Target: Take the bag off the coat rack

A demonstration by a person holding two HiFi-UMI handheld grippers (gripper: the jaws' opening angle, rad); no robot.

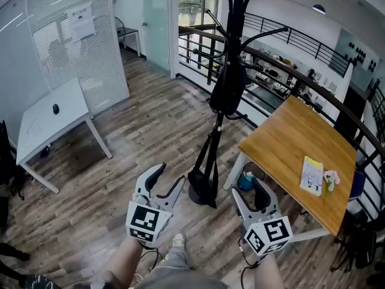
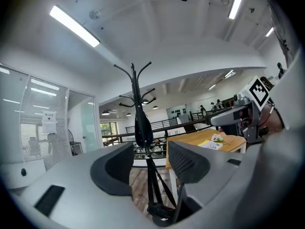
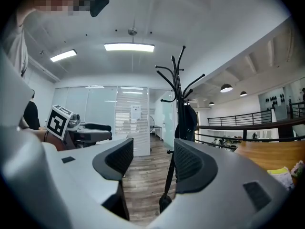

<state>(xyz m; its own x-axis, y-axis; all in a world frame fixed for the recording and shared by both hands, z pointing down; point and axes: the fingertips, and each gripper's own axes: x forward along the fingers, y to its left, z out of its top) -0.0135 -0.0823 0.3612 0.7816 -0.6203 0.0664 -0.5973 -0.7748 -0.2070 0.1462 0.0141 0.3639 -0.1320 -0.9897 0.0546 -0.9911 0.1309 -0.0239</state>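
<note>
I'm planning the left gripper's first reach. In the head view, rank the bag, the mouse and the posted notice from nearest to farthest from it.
From the left gripper:
1. bag, ahead, hanging on the coat rack.
2. mouse, left, on the white table.
3. notice, farthest, on the partition behind that table.

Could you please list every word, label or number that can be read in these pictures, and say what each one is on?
Nothing can be read clearly.
Sheet on the partition with blinds: printed lines, too small to read.
Booklet on the wooden table: print too small to read.
Cubes on the left tool and right tool: black-and-white square patterns only, no letters.
</note>
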